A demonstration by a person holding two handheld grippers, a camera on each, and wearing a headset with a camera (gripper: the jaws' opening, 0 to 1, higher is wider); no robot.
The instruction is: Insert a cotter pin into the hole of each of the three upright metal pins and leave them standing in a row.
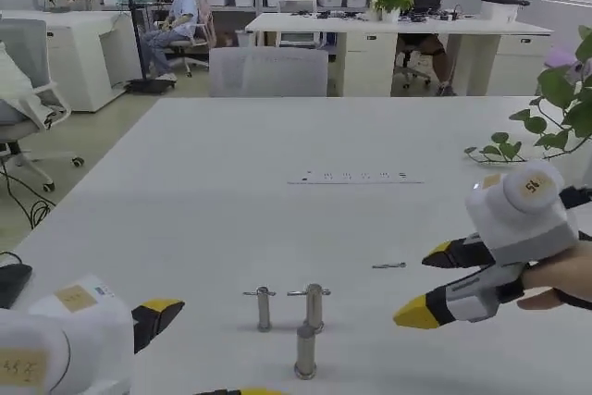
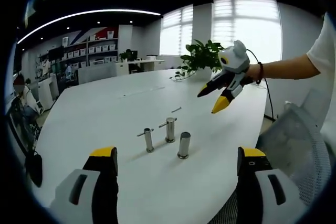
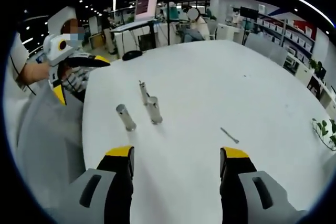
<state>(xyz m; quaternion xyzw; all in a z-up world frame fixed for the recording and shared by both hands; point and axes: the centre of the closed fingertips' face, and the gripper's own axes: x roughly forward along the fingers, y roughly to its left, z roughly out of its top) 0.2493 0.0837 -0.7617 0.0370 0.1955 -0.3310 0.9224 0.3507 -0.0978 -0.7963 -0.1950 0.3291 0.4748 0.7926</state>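
Bright, even ceiling and window light; fisheye edges curve, shadows faint

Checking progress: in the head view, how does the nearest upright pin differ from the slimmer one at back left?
The back-left pin carries a cotter pin crosswise near its top; the nearest pin has none. The nearest pin looks thicker; the back-left pin is slimmer. Both are bare metal, standing upright and apart on the white table.

There are three metal pins [image 1: 264, 312] [image 1: 314, 310] [image 1: 305, 352], three cotter pins [image 1: 252, 293] [image 1: 296, 293] [image 1: 388, 265] and two hand-held grippers [image 1: 413, 290] [image 1: 203, 349].
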